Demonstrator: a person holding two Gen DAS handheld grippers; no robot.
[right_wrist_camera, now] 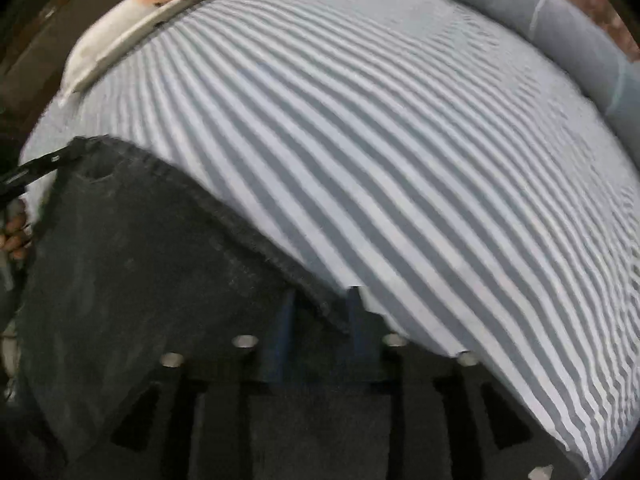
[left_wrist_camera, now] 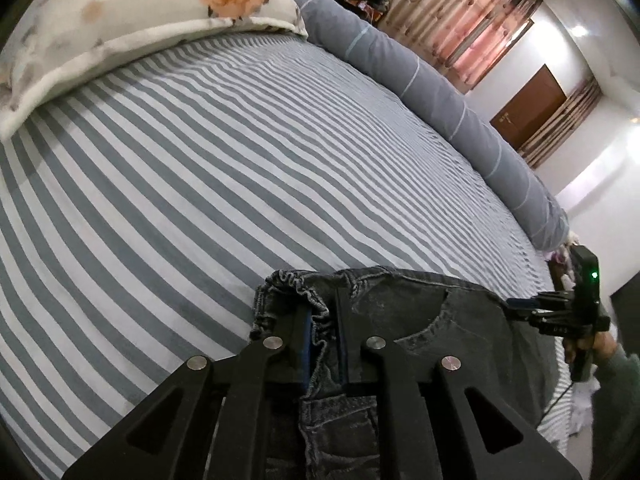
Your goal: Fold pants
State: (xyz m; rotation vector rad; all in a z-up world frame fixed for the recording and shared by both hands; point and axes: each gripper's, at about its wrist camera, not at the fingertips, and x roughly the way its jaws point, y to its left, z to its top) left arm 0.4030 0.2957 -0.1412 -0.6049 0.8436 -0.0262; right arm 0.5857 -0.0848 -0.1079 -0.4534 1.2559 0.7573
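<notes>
pants (left_wrist_camera: 420,320): dark denim, elastic waist | bedsheet (left_wrist_camera: 200,180): striped, seemingly ribbed

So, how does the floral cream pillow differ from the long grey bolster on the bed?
The floral cream pillow is flat with orange flowers; the long grey bolster is round and plain with thin pale stripes. The pillow lies at the head of the striped bedsheet; the bolster runs along the side edge. Both rest on the bed, apart from the dark denim pants.
</notes>
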